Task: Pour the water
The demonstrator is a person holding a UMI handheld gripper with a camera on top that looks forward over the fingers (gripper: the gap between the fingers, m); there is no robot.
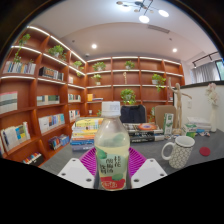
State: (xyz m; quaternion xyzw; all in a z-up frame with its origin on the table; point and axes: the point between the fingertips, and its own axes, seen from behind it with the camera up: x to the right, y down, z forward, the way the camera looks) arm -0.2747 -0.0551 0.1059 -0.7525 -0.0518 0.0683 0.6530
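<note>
Gripper (112, 172) fingers with magenta pads (92, 160) flank a clear plastic bottle with white cap and pale green label (112, 153), pressing its sides, so it is gripped upright between them; at two o'clock from the bottle, near it, stands a white ceramic mug with dotted pattern (178, 152) on the dark tabletop (205, 160); at twelve o'clock, well beyond, wooden bookshelves (40, 100) line the room.

the gripper (112, 166) has two broad, light grey fingers (76, 172) with angular, flat-faced outer shells, darker along their lower edges. each finger bears a magenta pad (88, 159) on its inner face, marked with a fine crosshatch pattern.
</note>
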